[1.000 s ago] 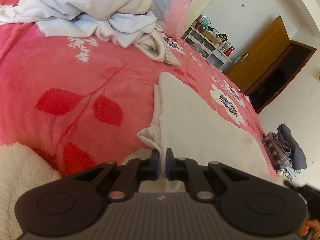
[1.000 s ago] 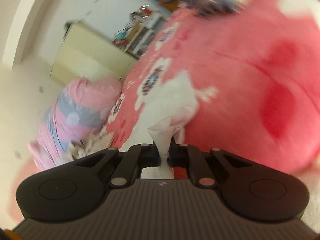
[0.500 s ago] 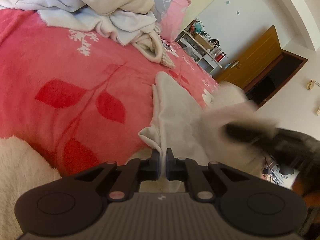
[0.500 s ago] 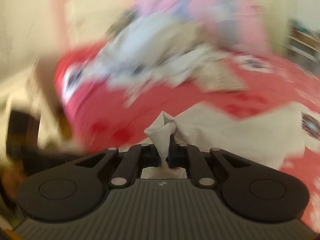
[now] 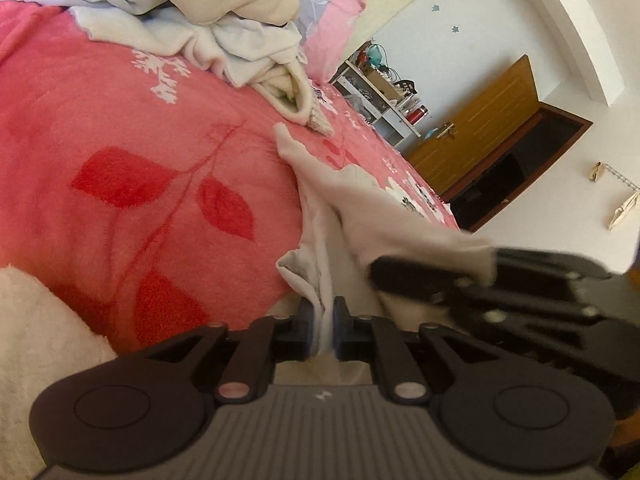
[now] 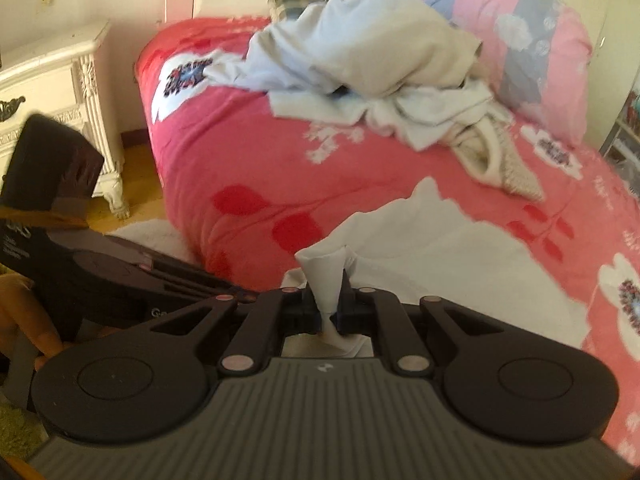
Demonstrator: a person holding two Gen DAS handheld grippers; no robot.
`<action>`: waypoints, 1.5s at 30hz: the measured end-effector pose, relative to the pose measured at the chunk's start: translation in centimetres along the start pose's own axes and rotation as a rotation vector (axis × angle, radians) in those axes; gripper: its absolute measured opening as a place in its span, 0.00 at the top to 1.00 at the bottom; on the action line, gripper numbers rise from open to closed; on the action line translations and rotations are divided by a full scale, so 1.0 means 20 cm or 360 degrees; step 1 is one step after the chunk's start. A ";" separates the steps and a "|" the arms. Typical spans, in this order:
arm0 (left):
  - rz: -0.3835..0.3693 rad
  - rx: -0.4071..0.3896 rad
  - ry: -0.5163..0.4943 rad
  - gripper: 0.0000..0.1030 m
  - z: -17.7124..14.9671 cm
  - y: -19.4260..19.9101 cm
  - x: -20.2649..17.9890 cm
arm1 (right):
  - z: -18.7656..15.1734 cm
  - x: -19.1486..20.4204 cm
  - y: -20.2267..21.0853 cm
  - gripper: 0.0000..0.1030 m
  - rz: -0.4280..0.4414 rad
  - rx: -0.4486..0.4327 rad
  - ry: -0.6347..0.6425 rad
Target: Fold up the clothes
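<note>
Garment point(image 6: 432, 248) pinched between right jaws

Hardly any writing shows here. On the left gripper point(image 6: 120, 276), seen at the near left of the right wrist view, pale letters begin "G" on its dark body just beside the right gripper point(image 6: 329, 308), with the rest hidden. Further left on that same dark body are more pale letters, too blurred to read. Each gripper's ribbed grey back carries a small pale emblem in the middle, a mark rather than letters. Nothing else in the room bears legible words or numbers.
</note>
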State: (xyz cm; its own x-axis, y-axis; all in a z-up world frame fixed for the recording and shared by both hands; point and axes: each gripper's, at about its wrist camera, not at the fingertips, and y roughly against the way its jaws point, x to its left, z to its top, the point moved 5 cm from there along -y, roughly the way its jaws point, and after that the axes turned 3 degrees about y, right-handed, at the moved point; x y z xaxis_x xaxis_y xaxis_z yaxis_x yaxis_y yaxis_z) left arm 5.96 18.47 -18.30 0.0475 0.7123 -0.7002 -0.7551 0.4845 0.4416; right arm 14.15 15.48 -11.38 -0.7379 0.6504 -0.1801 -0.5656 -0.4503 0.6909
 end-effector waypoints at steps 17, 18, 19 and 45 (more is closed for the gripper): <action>0.0030 -0.0210 0.0055 0.65 0.15 0.34 0.08 | -0.34 -0.44 0.48 0.63 0.0318 -0.0802 -0.1284; -0.0012 -0.0221 -0.0016 0.65 0.16 0.34 0.02 | -0.38 -0.43 0.49 0.63 0.0245 -0.0777 -0.1264; -0.0045 -0.0229 -0.0085 0.65 0.16 0.34 -0.03 | -0.42 -0.42 0.51 0.64 0.0170 -0.0749 -0.1244; 0.0015 -0.0076 -0.0683 0.54 0.03 0.11 -0.42 | -0.55 -0.46 0.47 0.79 -0.0241 -0.0539 -0.0740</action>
State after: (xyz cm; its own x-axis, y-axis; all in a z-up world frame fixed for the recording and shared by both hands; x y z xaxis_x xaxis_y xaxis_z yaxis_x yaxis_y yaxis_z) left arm 4.27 13.73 -11.13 0.3004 0.8681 -0.3951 -0.7857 0.4601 0.4135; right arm 11.57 -1.34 -10.93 -0.4443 0.8879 0.1193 -0.7943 -0.4520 0.4059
